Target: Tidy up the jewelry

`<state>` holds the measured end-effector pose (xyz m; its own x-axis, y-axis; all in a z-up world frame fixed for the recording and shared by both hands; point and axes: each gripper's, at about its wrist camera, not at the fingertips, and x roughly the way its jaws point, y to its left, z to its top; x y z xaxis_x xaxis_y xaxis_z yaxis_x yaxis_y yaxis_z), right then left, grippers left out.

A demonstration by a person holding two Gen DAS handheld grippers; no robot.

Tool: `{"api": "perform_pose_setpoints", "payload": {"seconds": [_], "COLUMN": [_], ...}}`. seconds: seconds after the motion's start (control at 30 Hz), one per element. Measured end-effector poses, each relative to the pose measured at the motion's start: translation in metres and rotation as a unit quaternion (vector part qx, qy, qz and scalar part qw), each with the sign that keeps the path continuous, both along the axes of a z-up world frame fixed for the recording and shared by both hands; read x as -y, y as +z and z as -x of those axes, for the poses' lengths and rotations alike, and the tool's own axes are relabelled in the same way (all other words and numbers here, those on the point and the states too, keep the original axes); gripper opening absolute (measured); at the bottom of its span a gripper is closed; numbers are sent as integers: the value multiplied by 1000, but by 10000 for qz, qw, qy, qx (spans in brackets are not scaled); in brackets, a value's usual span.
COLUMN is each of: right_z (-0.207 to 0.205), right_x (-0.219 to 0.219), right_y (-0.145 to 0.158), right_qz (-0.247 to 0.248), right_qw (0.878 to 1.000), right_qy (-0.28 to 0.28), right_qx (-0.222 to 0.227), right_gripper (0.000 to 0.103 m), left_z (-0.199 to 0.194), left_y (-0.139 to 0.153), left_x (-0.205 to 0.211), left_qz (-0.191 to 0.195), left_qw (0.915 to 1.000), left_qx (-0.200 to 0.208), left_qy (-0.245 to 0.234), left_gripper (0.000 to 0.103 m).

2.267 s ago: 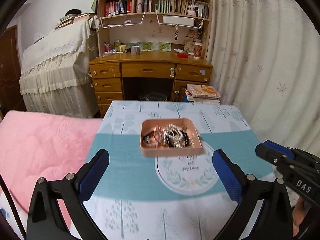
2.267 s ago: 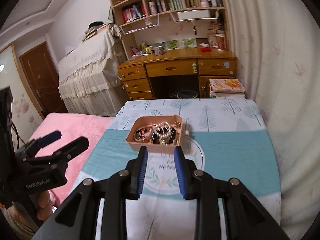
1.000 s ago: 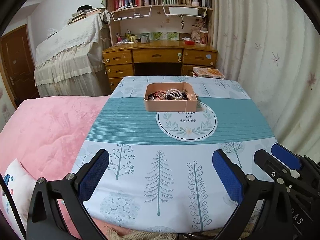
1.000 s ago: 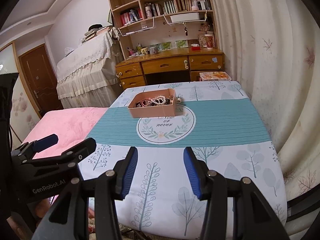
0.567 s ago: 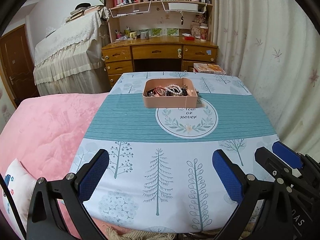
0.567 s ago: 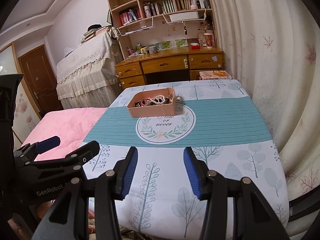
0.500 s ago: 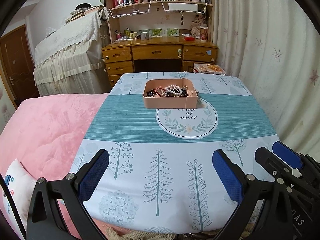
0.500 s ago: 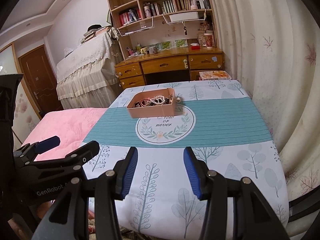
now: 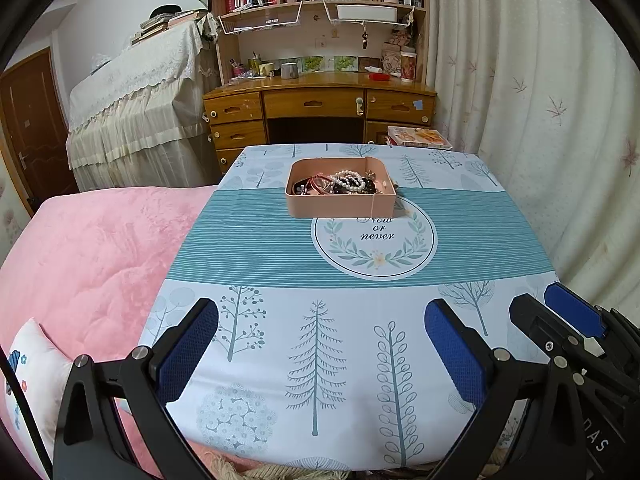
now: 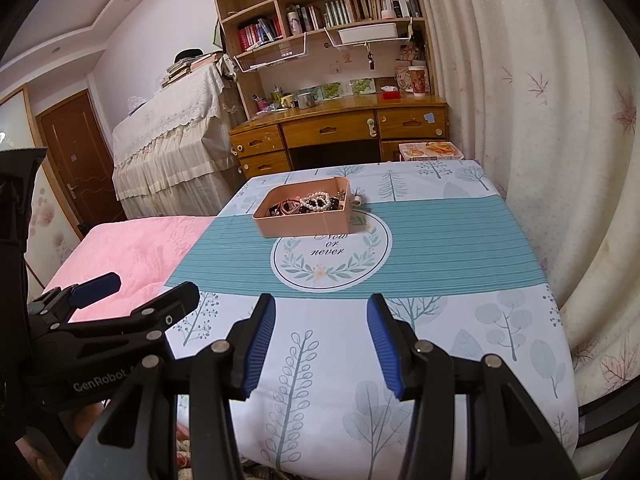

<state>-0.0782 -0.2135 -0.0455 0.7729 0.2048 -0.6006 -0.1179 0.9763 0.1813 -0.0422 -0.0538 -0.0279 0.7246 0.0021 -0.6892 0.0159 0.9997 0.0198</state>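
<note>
Jewelry (image 9: pixel 338 185) is sitting piled in the pink tray (image 9: pixel 340 206); I'm now holding back at the table's near edge, left gripper (image 9: pixel 320 344) wide, right gripper (image 10: pixel 321 334) half-open, both empty.

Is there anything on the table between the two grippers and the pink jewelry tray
Nothing visible. Only bare tablecloth lies between the open left gripper, the open right gripper and the pink jewelry tray. Both grippers are empty.
</note>
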Motion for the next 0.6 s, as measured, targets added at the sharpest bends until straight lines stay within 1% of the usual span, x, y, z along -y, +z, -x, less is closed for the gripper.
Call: {"api": "perform_pose_setpoints", "payload": {"seconds": [0.37, 0.6], "right_z": [0, -5], "right_x": [0, -2], "right_y": [1, -7], "right_qz": [0, -19], "right_qw": [10000, 10000], "right_qy": [4, 7], "right_qx": [-6, -55], "right_gripper": [48, 48], "left_z": [-1, -4], "left_y": [0, -5], "left_x": [0, -1], "left_qz": [4, 16], "left_qw": [10000, 10000], "left_qx": [-14, -55], "left_qy": [0, 5], "left_gripper": [102, 102]}}
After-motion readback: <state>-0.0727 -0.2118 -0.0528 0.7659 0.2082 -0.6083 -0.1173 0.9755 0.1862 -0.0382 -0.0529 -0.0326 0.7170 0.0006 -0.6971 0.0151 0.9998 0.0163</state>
